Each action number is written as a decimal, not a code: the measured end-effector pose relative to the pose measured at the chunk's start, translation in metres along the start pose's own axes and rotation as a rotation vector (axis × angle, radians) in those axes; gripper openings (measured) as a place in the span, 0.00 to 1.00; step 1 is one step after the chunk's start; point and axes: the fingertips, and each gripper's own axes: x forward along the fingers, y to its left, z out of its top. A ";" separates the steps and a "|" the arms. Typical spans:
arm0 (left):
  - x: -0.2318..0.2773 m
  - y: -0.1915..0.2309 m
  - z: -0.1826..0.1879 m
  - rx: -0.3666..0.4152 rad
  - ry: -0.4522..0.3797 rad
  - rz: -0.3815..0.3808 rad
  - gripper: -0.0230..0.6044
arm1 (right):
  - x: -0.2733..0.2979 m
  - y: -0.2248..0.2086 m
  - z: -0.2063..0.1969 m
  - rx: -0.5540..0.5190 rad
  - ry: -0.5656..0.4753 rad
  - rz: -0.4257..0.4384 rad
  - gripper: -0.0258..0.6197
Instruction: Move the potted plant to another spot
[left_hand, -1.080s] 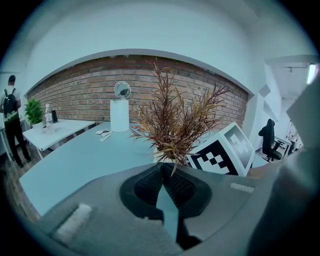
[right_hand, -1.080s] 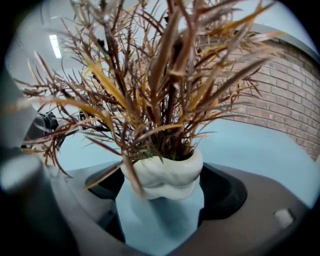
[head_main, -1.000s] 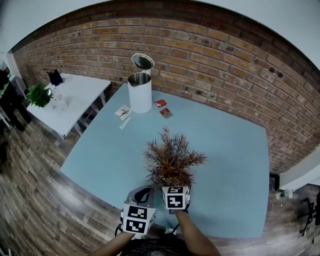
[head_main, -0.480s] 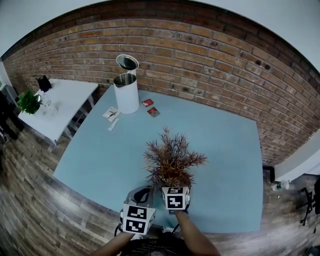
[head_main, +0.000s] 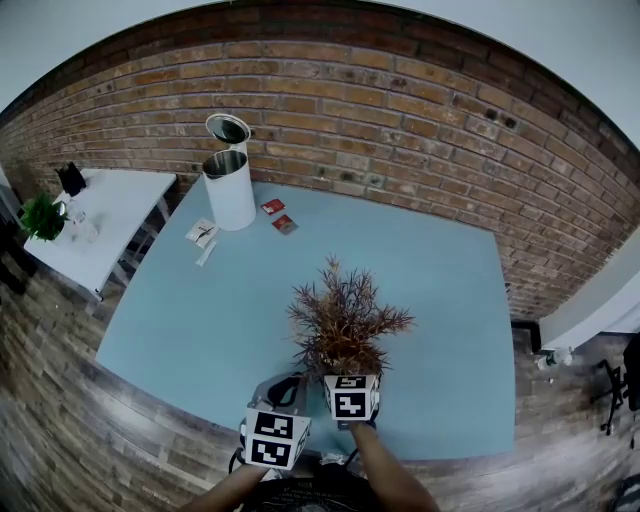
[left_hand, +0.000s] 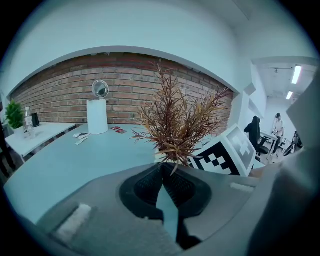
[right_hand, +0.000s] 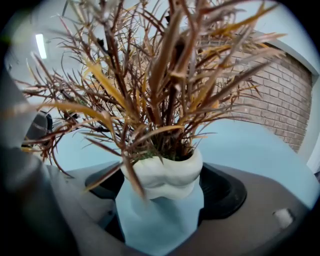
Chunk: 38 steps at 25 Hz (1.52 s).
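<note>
Right gripper (right_hand: 162, 184) pinches the potted plant (right_hand: 167, 170) by its white pot, hidden behind the marker cube (head_main: 350, 396) in the head view, at the blue table's (head_main: 440, 290) near edge. Left gripper (left_hand: 163, 171), just left, has jaws pressed together, empty.

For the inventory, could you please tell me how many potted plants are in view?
2. The reddish potted plant sits between the right gripper's jaws over the blue table; a green plant stands on the white side table. No others show.
</note>
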 end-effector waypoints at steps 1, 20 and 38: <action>0.001 -0.003 0.000 0.005 0.001 -0.004 0.04 | -0.002 -0.003 -0.002 0.003 0.000 -0.005 0.77; 0.027 -0.068 0.008 0.061 0.008 -0.118 0.04 | -0.036 -0.075 -0.024 0.070 0.001 -0.105 0.77; 0.055 -0.143 0.009 0.120 0.025 -0.256 0.04 | -0.074 -0.151 -0.050 0.151 -0.002 -0.219 0.77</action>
